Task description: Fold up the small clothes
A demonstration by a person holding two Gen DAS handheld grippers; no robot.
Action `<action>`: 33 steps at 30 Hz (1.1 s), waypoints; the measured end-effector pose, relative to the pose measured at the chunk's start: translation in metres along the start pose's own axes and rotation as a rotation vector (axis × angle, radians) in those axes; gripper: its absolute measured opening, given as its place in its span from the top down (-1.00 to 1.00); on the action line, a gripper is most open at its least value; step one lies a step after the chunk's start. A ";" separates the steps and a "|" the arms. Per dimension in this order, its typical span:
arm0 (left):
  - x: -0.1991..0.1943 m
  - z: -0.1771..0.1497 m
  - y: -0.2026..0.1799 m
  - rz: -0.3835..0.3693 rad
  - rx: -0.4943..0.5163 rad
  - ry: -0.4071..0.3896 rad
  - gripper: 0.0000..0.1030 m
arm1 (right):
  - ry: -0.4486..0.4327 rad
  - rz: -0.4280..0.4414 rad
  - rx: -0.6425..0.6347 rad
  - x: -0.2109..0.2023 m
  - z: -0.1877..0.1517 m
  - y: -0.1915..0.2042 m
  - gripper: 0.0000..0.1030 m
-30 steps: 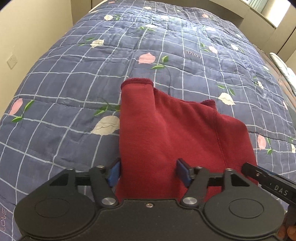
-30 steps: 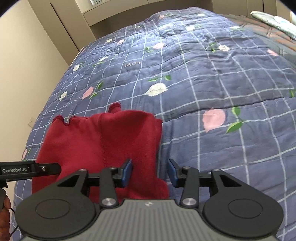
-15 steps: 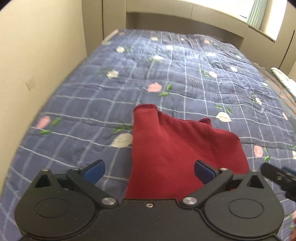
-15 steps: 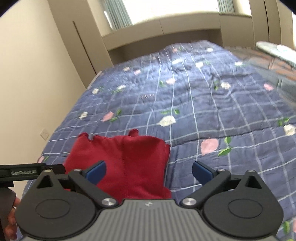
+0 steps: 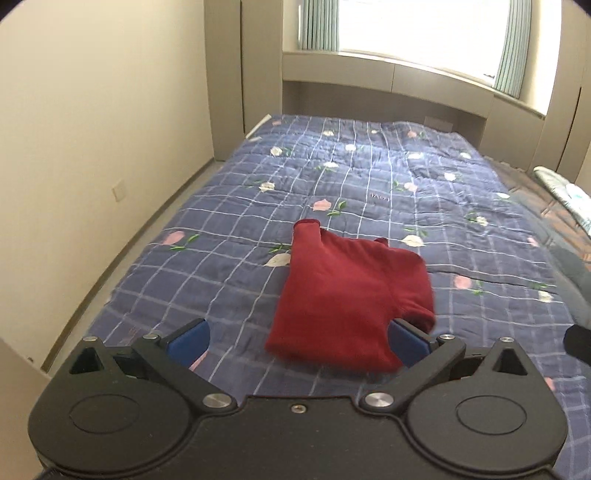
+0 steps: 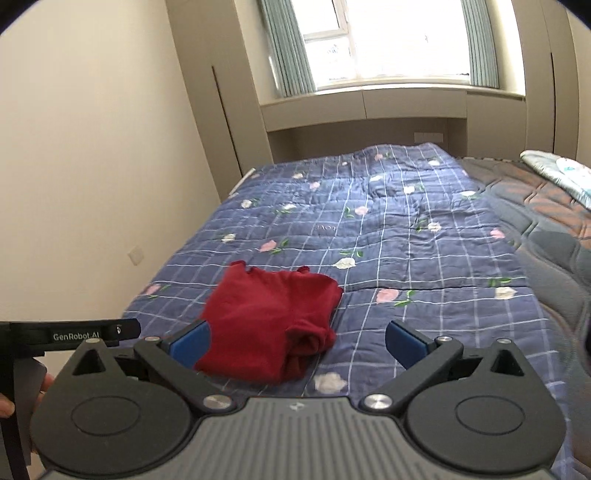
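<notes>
Garment lies folded on quilt; my left gripper and right gripper gape wide, empty, hovering clear of it, probably finished.

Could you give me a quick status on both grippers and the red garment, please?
Left gripper open, empty. Right gripper open, empty. Red garment folded, lying on the blue quilt. Nothing in the way.

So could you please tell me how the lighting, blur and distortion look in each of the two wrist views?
Left wrist view: the window is blown out white, the wall and bed edge bow from the fisheye, and the red garment is slightly soft at its right edge. Right wrist view: the window glares too, dark corners vignette, yet the red garment and quilt look fairly sharp.
</notes>
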State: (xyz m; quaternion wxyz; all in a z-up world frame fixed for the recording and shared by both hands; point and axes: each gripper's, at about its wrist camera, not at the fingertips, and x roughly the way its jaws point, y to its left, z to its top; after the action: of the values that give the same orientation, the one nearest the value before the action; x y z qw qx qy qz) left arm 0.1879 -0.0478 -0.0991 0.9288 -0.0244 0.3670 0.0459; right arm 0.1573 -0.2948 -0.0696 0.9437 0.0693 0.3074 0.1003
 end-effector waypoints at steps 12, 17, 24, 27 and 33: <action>-0.162 -0.039 0.033 0.010 0.031 -0.061 -0.99 | 0.070 0.041 0.018 -0.107 -0.024 0.034 -1.00; -0.181 -0.051 0.048 0.028 0.034 -0.058 -0.99 | 0.090 0.042 0.005 -0.111 -0.027 0.046 -1.00; -0.186 -0.058 0.064 0.030 0.012 -0.043 -0.99 | 0.095 0.032 -0.004 -0.107 -0.023 0.057 -1.00; -0.188 -0.056 0.066 0.024 0.018 -0.041 -0.99 | 0.095 0.030 0.002 -0.105 -0.021 0.058 -1.00; -0.187 -0.048 0.066 0.030 0.031 -0.048 -0.99 | 0.100 0.027 0.008 -0.103 -0.018 0.059 -1.00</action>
State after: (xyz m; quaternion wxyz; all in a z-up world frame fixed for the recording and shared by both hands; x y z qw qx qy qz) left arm 0.0128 0.0019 -0.0074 0.9368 -0.0037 0.3457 0.0546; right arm 0.0565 -0.2606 -0.0143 0.9254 0.0722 0.3537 0.1154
